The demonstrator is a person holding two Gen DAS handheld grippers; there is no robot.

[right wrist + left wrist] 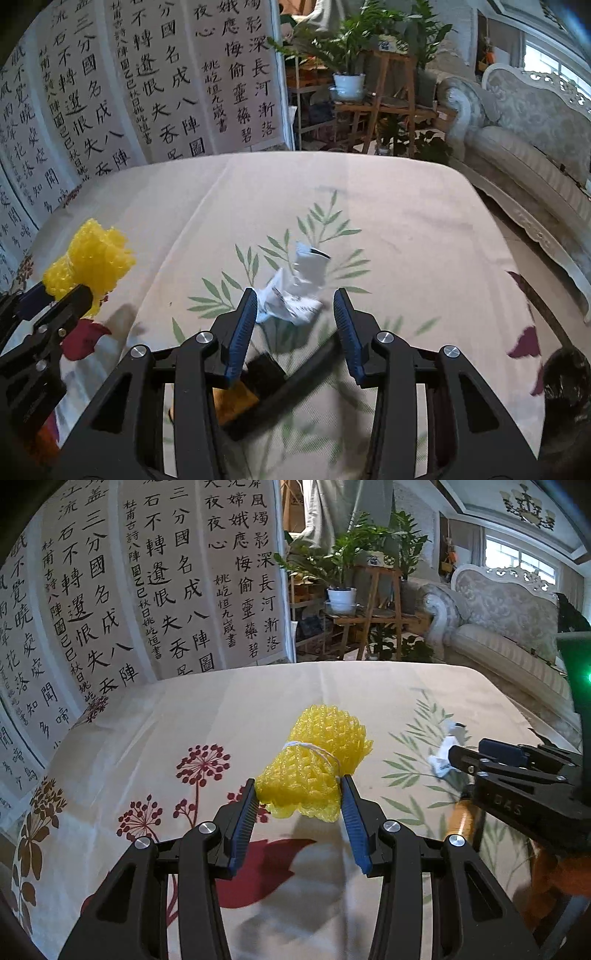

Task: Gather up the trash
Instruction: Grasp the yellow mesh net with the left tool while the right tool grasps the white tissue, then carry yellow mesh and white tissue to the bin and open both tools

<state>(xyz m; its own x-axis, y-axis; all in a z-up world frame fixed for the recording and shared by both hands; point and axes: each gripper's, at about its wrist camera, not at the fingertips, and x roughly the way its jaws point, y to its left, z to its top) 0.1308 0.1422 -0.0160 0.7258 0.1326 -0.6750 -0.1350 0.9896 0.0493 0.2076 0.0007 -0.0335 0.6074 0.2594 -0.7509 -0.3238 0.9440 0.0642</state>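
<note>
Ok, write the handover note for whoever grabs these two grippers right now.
Left gripper: shut on the yellow foam net, tied with white string, held just above the tablecloth.
Right gripper: open; the crumpled white paper lies on the cloth between its fingertips, not pinched.
Done: the net is picked up.
Left: close on the paper, then drop both pieces in a bin. No bin is clearly visible; a dark round thing sits at the right gripper's lower right, unclear what.

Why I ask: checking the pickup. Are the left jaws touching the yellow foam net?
Touching. The left wrist view shows both jaws of the left gripper pressing against the sides of the yellow foam net.
</note>
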